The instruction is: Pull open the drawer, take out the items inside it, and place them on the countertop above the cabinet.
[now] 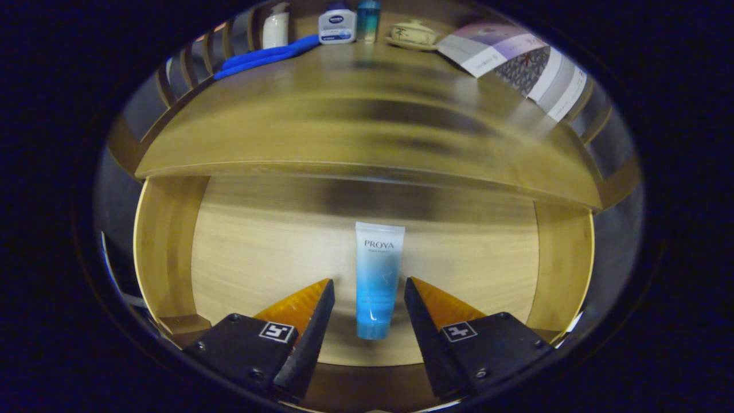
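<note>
While the tool (pixel 370 295) stands open astride the tube (pixel 377 278) in the drawer (pixel 166 241), holding nothing, squeeze it mid-body.

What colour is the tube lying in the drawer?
White fading to blue, seen in the gripper view: tube between the open gripper's fingers.

The tongs (pixel 370 289) stood spread above the open drawer (pixel 166 241), their fingers either side of a blue-and-white tube (pixel 377 278) lying on its floor without touching it, beneath the tabletop (pixel 367 115) carrying bottles.
</note>
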